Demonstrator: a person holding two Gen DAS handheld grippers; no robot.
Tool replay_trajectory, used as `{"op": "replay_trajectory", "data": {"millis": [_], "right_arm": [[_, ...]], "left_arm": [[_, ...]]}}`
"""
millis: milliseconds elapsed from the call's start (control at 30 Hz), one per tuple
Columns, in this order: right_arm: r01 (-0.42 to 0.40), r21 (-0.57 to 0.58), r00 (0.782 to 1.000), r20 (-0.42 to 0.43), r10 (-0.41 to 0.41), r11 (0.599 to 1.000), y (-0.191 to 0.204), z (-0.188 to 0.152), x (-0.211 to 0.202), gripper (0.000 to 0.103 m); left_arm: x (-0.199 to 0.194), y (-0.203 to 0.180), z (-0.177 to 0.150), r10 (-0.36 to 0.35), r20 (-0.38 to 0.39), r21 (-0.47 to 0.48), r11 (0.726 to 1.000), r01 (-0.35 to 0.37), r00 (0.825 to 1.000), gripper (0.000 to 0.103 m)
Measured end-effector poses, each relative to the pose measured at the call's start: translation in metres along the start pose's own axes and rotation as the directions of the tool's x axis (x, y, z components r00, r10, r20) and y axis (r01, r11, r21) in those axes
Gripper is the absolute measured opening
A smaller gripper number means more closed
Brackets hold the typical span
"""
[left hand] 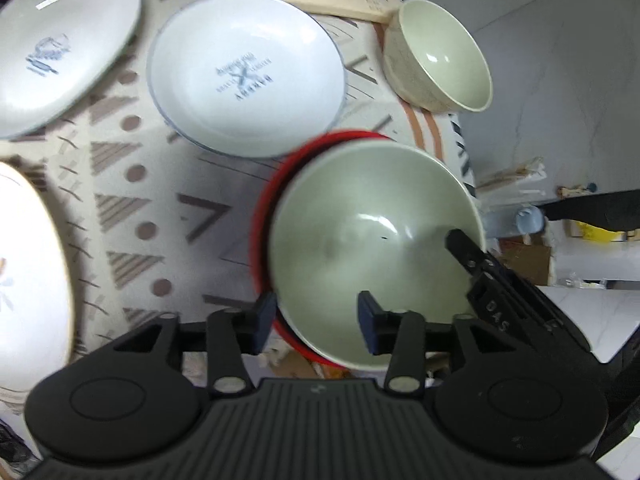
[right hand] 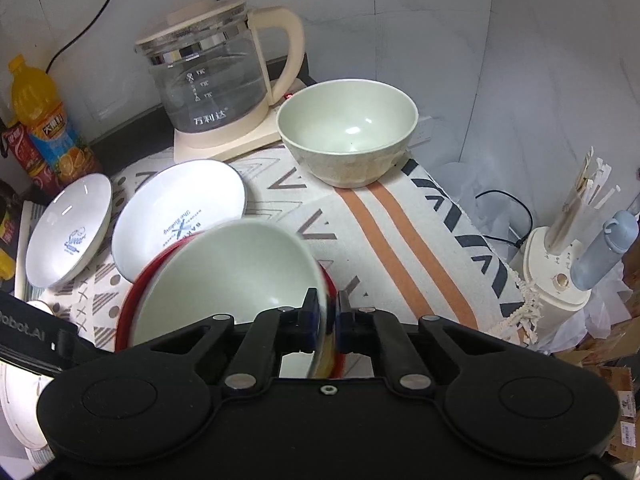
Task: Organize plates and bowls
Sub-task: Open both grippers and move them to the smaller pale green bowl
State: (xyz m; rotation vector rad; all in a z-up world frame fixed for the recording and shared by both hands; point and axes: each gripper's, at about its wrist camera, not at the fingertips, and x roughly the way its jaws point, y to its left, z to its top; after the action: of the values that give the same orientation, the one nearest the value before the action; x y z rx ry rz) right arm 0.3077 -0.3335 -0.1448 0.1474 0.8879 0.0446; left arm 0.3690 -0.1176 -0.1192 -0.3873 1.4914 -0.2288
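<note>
a: what is the right gripper (right hand: 329, 316) doing?

b: its jaws are clamping the near rim of the pale green round bowl (right hand: 228, 276) — and that bowl is sitting nested inside a red round bowl (right hand: 127, 312), whose rim also looks caught between the pads. both are tilting near the right edge of the table.

a: and the left gripper (left hand: 318, 322)?

b: its jaws are standing released, one blue pad (left hand: 267, 314) outside the red rim, the other inside the green bowl, neither pressing on the wall.

a: where is everything else sitting?

b: on the patterned cream tablecloth (right hand: 360, 232). a second pale green round bowl (right hand: 348, 132) is standing upright at the far right corner, well apart from the held pair. a white shallow plate with blue lettering (right hand: 180, 212) is lying just beyond the red bowl, and a white shallow plate with a blue drawing (right hand: 68, 232) is lying beside it toward the left edge. a white plate with a gold rim (left hand: 28, 276) is showing at the near left edge. a glass kettle with a cream handle and base (right hand: 216, 80) is standing at the far edge.
</note>
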Motion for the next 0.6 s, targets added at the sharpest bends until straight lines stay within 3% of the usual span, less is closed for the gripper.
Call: {"op": "replay_trajectory", "data": {"millis": [300, 600], "right_arm": [[0.019, -0.013, 1.0, -0.017, -0.02, 1.0, 0.001, -0.001, 0.003, 0.006], [0.039, -0.003, 0.998, -0.055, -0.039, 0.999, -0.005, -0.009, 0.011, 0.01]], "left_arm": [[-0.006, 0.013, 0.007, 0.05, 0.054, -0.009, 0.999, -0.049, 0.997, 0.05], [0.007, 0.019, 0.012, 0.111, 0.059, -0.002, 0.994, -0.111, 0.992, 0.051]]}}
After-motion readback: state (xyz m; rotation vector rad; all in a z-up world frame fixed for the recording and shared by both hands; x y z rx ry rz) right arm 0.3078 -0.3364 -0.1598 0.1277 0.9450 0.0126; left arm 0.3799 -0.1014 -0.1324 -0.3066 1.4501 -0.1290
